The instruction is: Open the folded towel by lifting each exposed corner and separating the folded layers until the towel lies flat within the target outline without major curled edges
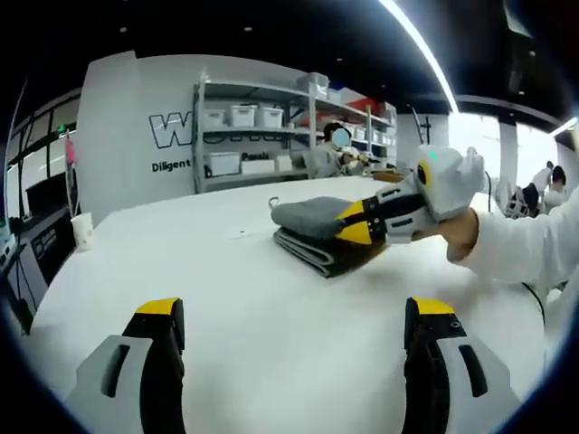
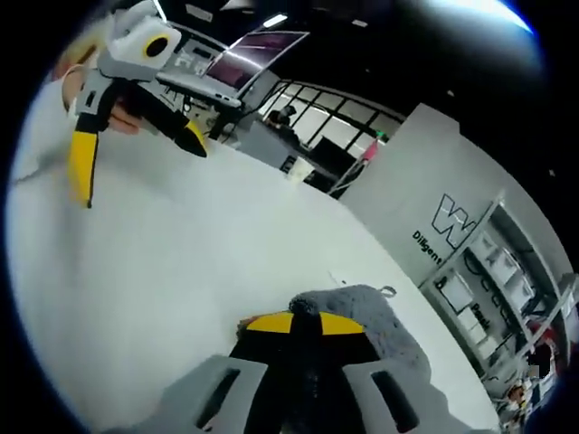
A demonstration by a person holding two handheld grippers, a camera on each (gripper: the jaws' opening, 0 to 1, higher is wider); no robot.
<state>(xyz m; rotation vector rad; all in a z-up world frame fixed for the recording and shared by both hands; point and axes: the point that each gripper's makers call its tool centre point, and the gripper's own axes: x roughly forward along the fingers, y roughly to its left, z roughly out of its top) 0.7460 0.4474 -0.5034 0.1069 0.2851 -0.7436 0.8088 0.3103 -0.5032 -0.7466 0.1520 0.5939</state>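
Left gripper view: my left gripper [image 1: 294, 339] rises from the bottom edge, its two yellow-tipped jaws spread wide with bare white table [image 1: 271, 307] between them. At centre frame, just right of middle, lies the grey towel [image 1: 312, 231], folded in stacked layers, a small loop showing at its far left corner. My right gripper [image 1: 357, 226] enters from the right, its yellow tips pressed together on the towel's near right edge; my hand [image 1: 461, 231] and white sleeve [image 1: 516, 244] follow behind it at the right side. In the background, upper middle, stands a shelf [image 1: 262, 136] with white bins, a seated person beside it, and a cup [image 1: 82, 231] sits on the table's left edge.

Right gripper view: my right gripper [image 2: 303, 324] fills the bottom centre, jaws closed on a fold of the towel [image 2: 371, 316], which bunches up just behind the yellow tips and trails to the lower right. My left gripper [image 2: 136, 158] shows in the upper left, jaws apart and holding nothing, well away from the towel above the table [image 2: 163, 262].
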